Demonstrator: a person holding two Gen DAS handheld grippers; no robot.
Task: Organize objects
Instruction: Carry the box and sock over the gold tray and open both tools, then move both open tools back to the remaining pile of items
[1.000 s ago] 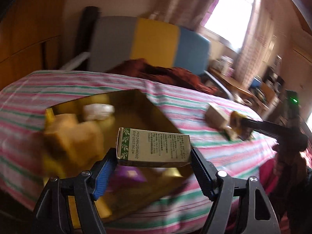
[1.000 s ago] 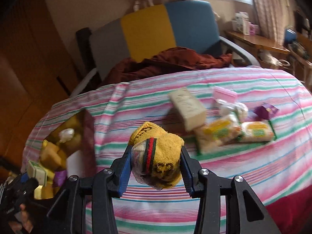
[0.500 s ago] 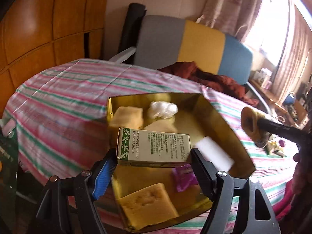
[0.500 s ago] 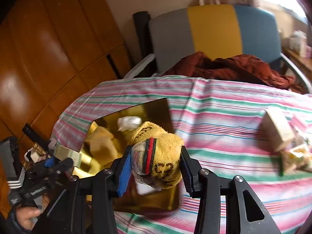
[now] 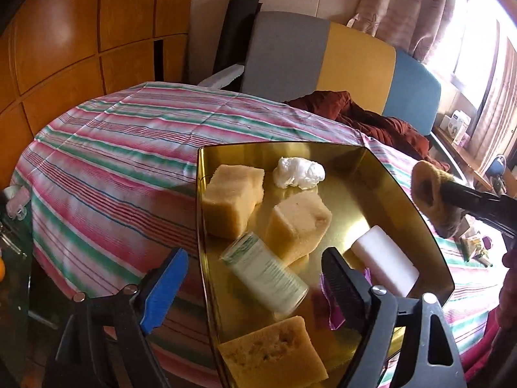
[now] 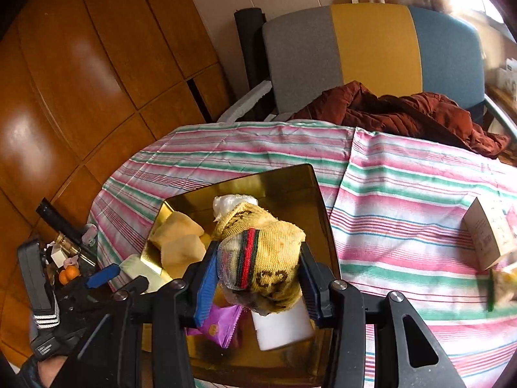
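A gold tray point(image 5: 404, 187) point(image 6: 300, 181) sits on the striped table. It holds several yellow sponges point(image 5: 234, 200), a white wad point(image 5: 299, 172), a white block point(image 5: 384, 263) and a purple packet point(image 6: 219, 325). My left gripper point(image 5: 255, 286) is open over the tray's near edge; a blurred green-and-white box point(image 5: 265, 273) lies or falls just below it in the tray. My right gripper point(image 6: 257, 286) is shut on a yellow sock point(image 6: 261, 258) with a red-green stripe and holds it above the tray.
A beige box point(image 6: 488, 236) and snack packets point(image 6: 504, 283) lie on the tablecloth point(image 6: 404, 200) to the right. A grey-yellow-blue chair point(image 5: 323, 55) with a rust-red garment point(image 6: 404, 113) stands behind the table. Wood panelling is on the left.
My left gripper opened and let go of the green-and-white box, which dropped into the tray. My right gripper moved left with the sock until it is over the tray.
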